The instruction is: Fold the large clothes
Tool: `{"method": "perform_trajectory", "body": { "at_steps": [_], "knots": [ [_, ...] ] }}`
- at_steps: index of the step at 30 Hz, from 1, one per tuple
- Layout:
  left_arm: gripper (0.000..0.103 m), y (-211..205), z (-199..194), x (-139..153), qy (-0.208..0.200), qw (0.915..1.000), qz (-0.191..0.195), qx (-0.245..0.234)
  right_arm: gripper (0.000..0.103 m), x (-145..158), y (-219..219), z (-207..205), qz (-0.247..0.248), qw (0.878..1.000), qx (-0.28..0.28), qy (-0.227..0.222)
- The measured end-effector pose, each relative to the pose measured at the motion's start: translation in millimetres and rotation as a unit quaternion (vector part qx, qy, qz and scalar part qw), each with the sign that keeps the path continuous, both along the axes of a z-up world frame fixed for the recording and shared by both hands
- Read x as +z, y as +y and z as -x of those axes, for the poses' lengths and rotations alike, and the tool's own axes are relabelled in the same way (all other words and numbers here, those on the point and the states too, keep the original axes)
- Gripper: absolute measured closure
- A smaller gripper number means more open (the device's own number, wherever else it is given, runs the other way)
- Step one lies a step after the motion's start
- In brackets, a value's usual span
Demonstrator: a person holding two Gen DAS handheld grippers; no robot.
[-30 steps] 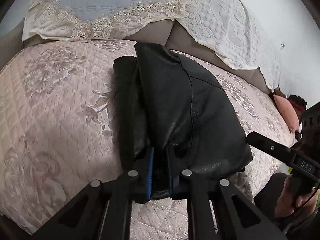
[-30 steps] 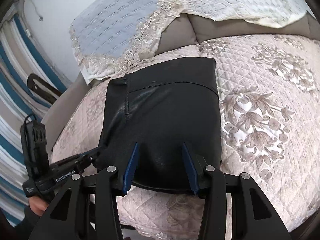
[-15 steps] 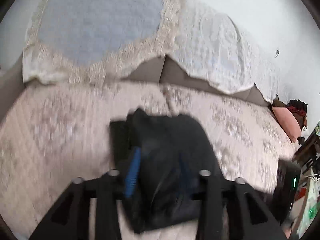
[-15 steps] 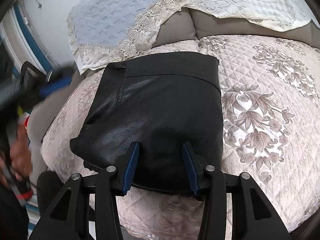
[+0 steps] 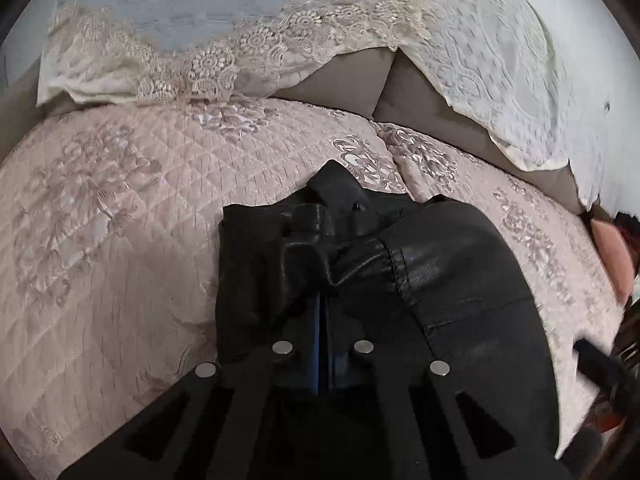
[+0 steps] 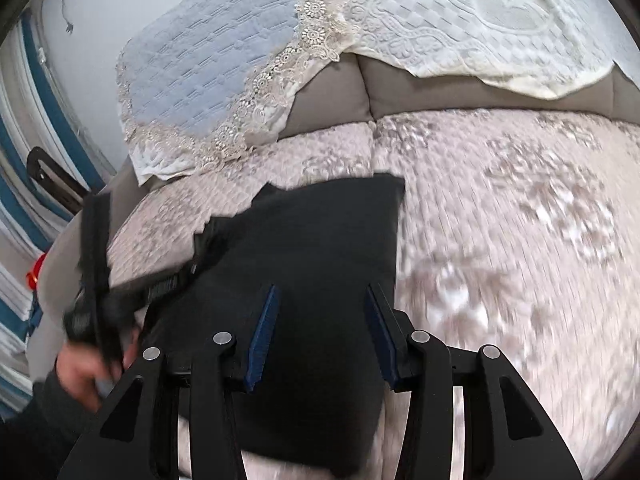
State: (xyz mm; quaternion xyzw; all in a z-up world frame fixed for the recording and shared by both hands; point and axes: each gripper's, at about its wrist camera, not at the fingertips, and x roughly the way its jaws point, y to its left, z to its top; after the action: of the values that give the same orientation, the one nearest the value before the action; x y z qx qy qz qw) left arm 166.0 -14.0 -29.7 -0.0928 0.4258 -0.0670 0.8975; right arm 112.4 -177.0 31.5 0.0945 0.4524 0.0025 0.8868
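A black leather garment [image 5: 452,280] lies folded into a bundle on the pink quilted sofa seat [image 5: 112,240]. My left gripper [image 5: 324,312] is shut on a bunched edge of the garment at its near left side. In the right wrist view the same garment [image 6: 320,240] lies just ahead of my right gripper [image 6: 322,312], which is open with its blue pads [image 6: 264,328] over the near edge, gripping nothing. The left gripper [image 6: 168,286] shows there at the garment's left edge.
White and blue lace-trimmed covers [image 5: 208,32] drape over the grey sofa backrest [image 5: 348,76]. A pink cushion [image 5: 612,256] lies at the far right end. A blue-and-white striped surface [image 6: 16,200] stands left of the sofa. The quilted seat [image 6: 520,220] stretches right of the garment.
My left gripper let go of the garment, opened and drew back, then came in again and shut on the bunched edge. The right gripper stayed open and pulled back slightly.
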Motion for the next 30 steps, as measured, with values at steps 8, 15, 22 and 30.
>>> {"method": "perform_trajectory", "body": {
  "at_steps": [8,15,22,30],
  "knots": [
    [0.099,4.2,-1.2,-13.8,-0.007,0.9999,-0.004,0.006,0.073,-46.3,3.9,-51.7,0.035,0.998,0.02,0.044],
    [0.099,5.4,-2.5,-16.9,-0.01,0.9999,0.002,0.008,0.074,-61.8,13.0,-49.4,0.078,0.996,0.028,0.045],
    [0.099,-1.2,1.1,-1.4,-0.007,0.9996,-0.026,-0.005,0.073,-25.6,13.8,-24.5,0.043,0.999,0.028,0.019],
    [0.099,5.4,75.6,36.8,-0.041,0.9988,0.017,-0.021,0.073,-28.8,58.0,26.1,0.057,0.994,0.093,0.02]
  ]
}}
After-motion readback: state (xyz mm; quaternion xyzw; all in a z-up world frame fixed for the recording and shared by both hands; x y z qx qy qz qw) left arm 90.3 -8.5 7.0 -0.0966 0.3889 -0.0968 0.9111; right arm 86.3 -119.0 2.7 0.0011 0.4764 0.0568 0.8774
